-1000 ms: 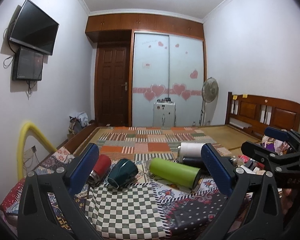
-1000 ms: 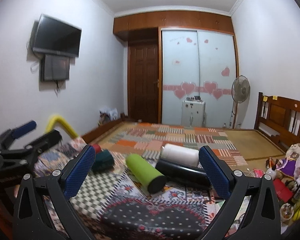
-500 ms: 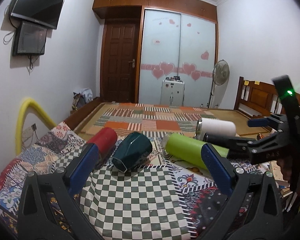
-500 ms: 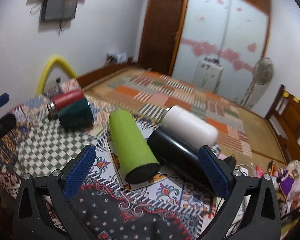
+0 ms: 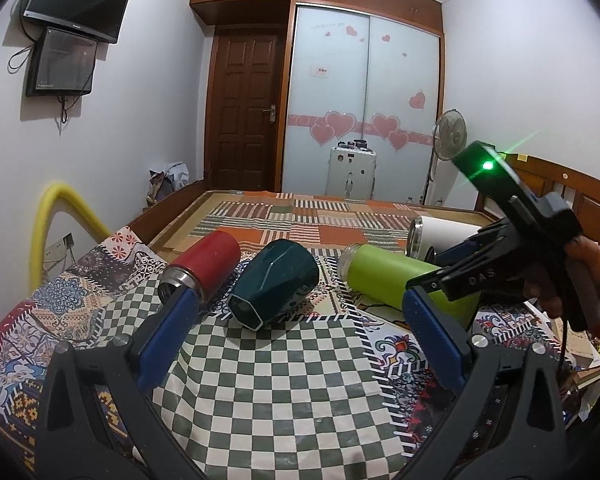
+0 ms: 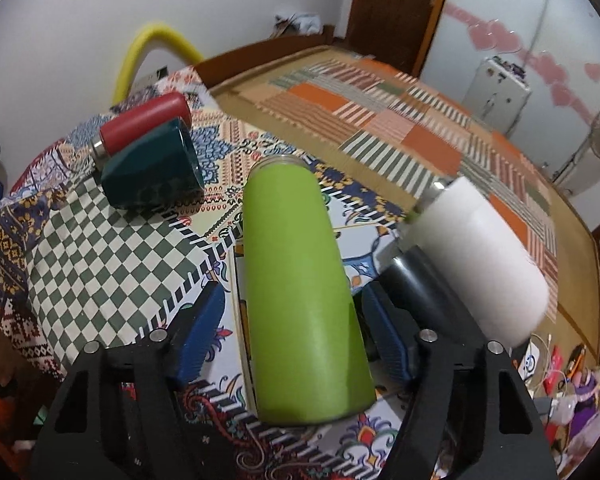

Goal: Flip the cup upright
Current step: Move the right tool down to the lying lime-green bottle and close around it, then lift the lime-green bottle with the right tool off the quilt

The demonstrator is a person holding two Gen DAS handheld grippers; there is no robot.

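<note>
Green cup seen lying on side on patterned cloth, between right gripper jaws; jaws wide, pads not touching. Left gripper held wide open, empty. 5 cups counted lying flat.

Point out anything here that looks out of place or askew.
All five cups lie on their sides on the patterned cloth: red cup, dark teal cup, green cup, black cup, white cup. Nothing looks spilled or broken.
</note>
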